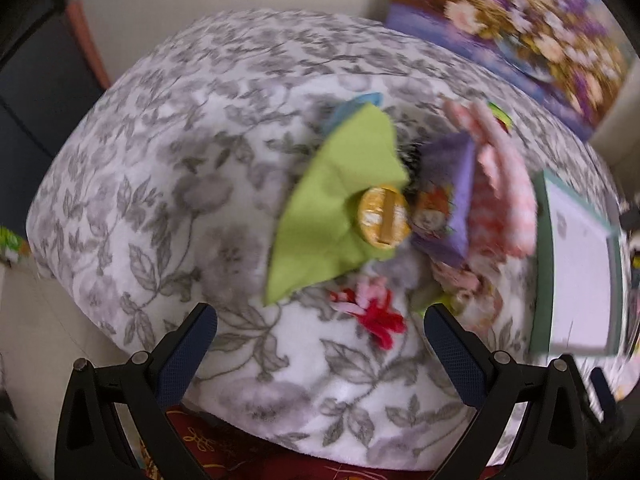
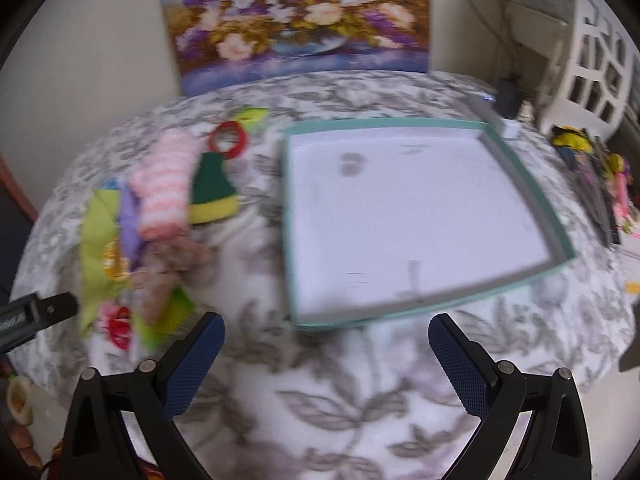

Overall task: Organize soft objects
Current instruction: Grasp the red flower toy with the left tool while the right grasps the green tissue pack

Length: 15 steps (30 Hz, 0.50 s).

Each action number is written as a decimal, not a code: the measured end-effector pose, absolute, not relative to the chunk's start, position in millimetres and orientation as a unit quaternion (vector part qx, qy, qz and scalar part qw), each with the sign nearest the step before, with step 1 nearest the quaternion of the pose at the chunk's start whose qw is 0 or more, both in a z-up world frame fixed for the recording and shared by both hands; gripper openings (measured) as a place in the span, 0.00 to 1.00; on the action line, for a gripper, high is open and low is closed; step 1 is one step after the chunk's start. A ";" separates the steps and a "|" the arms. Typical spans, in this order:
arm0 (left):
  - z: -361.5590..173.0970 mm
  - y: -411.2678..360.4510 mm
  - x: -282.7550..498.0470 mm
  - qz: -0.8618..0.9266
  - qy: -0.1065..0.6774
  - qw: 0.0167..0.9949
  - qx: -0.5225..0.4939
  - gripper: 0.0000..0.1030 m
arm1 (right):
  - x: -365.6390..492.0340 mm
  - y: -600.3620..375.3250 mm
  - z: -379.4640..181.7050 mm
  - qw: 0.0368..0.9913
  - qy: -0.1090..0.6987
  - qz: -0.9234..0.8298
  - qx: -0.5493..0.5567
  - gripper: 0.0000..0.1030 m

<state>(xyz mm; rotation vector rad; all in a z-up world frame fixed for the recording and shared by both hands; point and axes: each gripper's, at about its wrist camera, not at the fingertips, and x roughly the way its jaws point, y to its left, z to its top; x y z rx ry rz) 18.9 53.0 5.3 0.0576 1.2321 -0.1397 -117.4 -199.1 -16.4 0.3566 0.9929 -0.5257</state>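
A pile of soft things lies on the leaf-patterned blanket (image 1: 160, 184): a green cloth (image 1: 340, 200) with a yellow round piece (image 1: 384, 216) on it, a purple cloth (image 1: 452, 196), a pink striped sock (image 1: 500, 200) and a red-pink flower piece (image 1: 372, 312). My left gripper (image 1: 320, 344) is open and empty, just short of the flower piece. My right gripper (image 2: 326, 356) is open and empty, in front of the teal-rimmed white box (image 2: 400, 216). The right wrist view shows the pile at the left, with the sock (image 2: 168, 188), a green and yellow hat (image 2: 212, 192) and a red ring (image 2: 228, 138).
A flower painting (image 2: 296, 20) leans on the wall behind the table. A white lattice basket (image 2: 596, 60) and a heap of coloured items (image 2: 592, 176) sit at the right. The box (image 1: 576, 268) also shows at the right of the left wrist view.
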 end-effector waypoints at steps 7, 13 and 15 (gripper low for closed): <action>-17.8 70.1 35.0 -0.054 0.619 0.783 -0.014 1.00 | -84.4 -159.1 -23.5 0.846 0.479 -0.176 0.155 1.00; -30.5 66.8 41.8 -0.060 0.636 0.769 -0.023 1.00 | -58.8 -126.6 -46.1 0.837 0.517 -0.134 0.119 1.00; -34.0 61.9 44.2 -0.062 0.642 0.764 -0.024 1.00 | -53.9 -120.1 -52.1 0.834 0.527 -0.125 0.107 1.00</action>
